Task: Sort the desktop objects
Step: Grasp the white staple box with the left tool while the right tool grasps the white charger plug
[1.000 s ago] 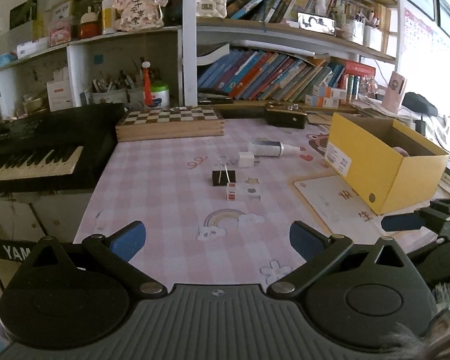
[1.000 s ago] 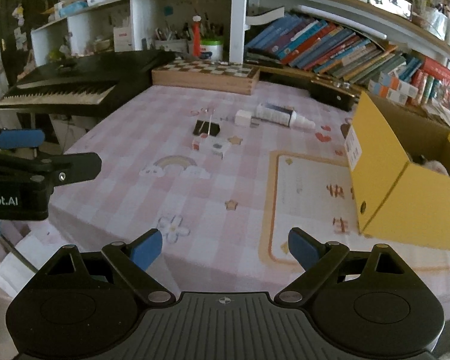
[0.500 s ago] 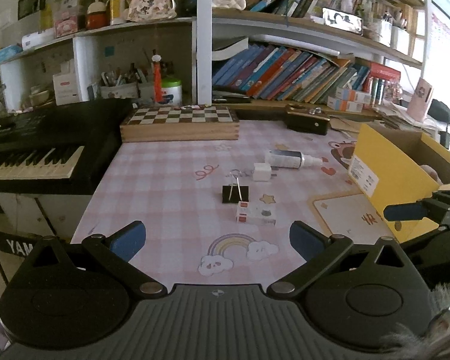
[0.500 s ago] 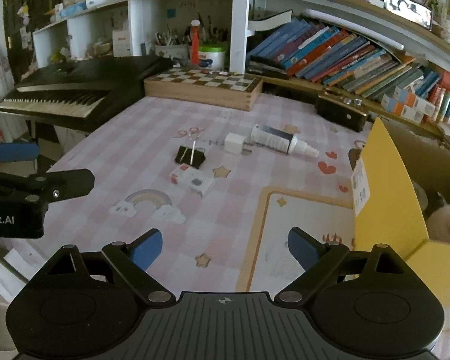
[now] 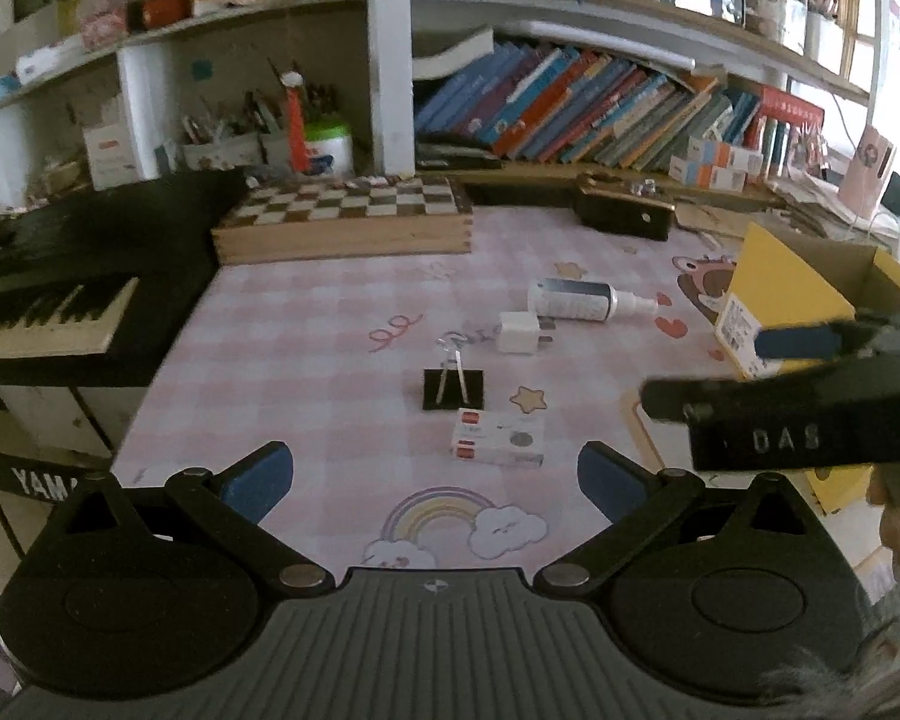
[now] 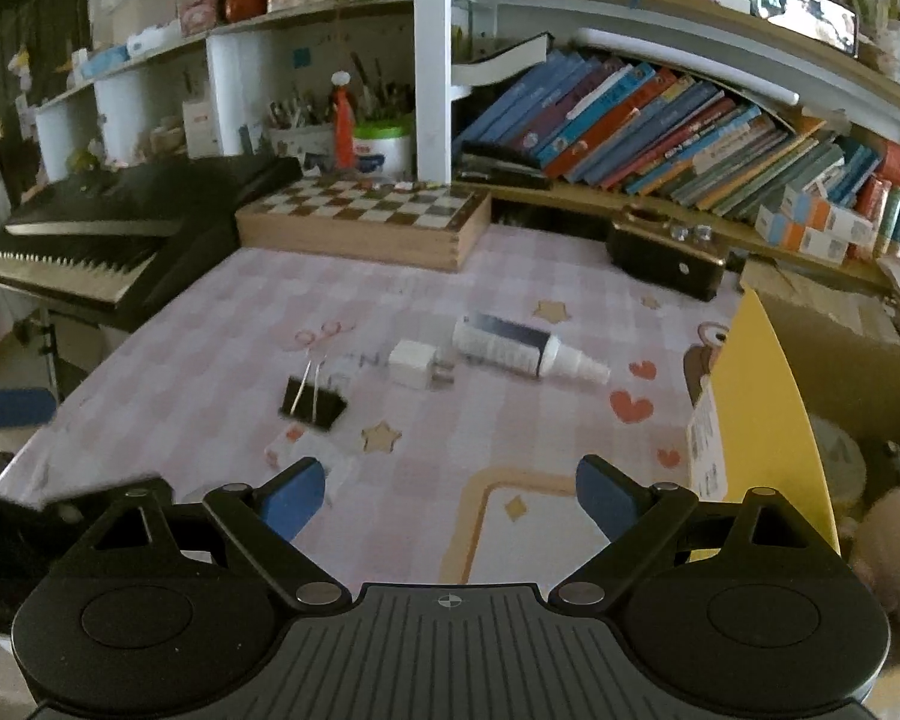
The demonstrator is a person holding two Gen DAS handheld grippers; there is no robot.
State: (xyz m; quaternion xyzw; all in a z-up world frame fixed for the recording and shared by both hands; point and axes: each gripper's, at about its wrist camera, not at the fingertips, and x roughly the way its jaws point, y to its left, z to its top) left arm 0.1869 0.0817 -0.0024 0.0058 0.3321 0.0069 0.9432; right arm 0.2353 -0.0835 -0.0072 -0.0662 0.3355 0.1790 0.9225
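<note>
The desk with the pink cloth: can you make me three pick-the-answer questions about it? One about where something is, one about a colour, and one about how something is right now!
1. Where is the white plug?
A. Inside the box
B. Between the clip and the bottle
C. On the chessboard

2. What colour is the box on the right?
A. Yellow
B. Green
C. Red

3. How is the bottle right now?
A. Standing upright
B. Held in a gripper
C. Lying on its side

Answers:
1. B: the plug lies on the cloth with the clip on one side and the bottle on the other.
2. A: its outer wall is plain yellow.
3. C: it lies flat on the cloth, and both the left gripper and the right gripper are open and empty.
</note>
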